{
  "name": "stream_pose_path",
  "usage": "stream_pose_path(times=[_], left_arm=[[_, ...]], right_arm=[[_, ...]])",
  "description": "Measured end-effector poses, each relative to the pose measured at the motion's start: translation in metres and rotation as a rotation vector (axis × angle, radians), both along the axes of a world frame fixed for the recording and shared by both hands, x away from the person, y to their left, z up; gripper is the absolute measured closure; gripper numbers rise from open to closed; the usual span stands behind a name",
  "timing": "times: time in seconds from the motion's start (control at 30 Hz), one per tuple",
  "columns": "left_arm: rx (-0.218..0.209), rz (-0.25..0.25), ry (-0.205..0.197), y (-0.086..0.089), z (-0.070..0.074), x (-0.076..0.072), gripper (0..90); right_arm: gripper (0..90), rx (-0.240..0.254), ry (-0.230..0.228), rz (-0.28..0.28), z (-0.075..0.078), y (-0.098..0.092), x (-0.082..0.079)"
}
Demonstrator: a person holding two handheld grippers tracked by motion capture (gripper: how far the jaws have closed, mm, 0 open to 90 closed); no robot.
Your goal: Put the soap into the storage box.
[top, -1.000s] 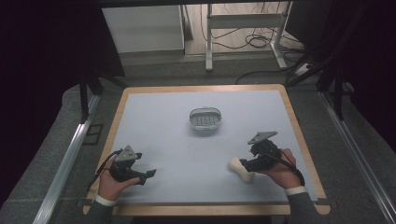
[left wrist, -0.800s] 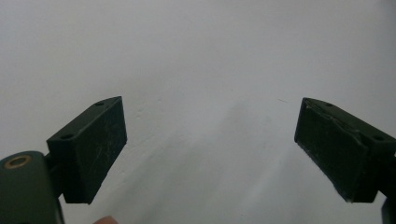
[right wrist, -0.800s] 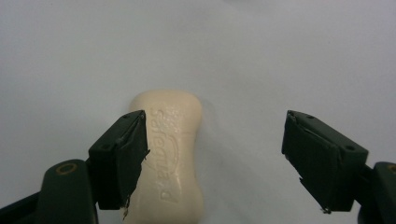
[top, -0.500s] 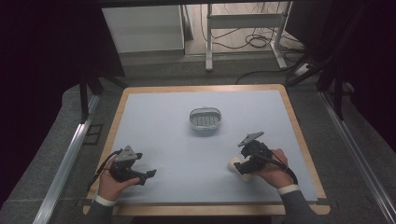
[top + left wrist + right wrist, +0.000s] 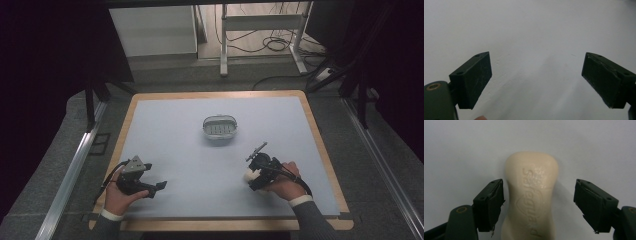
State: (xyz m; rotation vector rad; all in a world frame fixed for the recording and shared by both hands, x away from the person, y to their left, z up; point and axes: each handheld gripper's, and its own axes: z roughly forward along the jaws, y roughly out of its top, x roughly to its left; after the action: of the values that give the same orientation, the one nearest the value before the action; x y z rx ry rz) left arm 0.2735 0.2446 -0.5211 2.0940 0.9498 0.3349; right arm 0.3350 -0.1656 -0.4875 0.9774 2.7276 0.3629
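Soap (image 5: pixel 531 195), a cream bar stamped with a brand name, lies flat on the pale table (image 5: pixel 200 165) at the lower right of the high view, its long axis running from the bottom edge up the middle of the right gripper view, straight along the jaws. The right gripper (image 5: pixel 537 205) straddles the waist of the bar, jaws just narrowing, 2 pads clear on each side, so this looks like the reach-to-grasp step; next, close squarely on the waist. The left gripper (image 5: pixel 536 82) idles wide and empty; a small dish (image 5: pixel 219 127) waits mid-table.

The soap (image 5: pixel 531 197) bears one embossed word, "Safeguard", over a shield sign – it reads from 12 toward 6 o'clock.
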Motion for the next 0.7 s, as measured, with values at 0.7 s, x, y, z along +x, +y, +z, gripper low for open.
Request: stream_pose_path(times=[0.7], left_arm=[[0.000,-0.001,0.002,-0.0006,-0.0003,0.0001,9.6]], right_arm=[[48.9,-0.019,0.054,-0.011,0.0003,-0.0044,0.0042]])
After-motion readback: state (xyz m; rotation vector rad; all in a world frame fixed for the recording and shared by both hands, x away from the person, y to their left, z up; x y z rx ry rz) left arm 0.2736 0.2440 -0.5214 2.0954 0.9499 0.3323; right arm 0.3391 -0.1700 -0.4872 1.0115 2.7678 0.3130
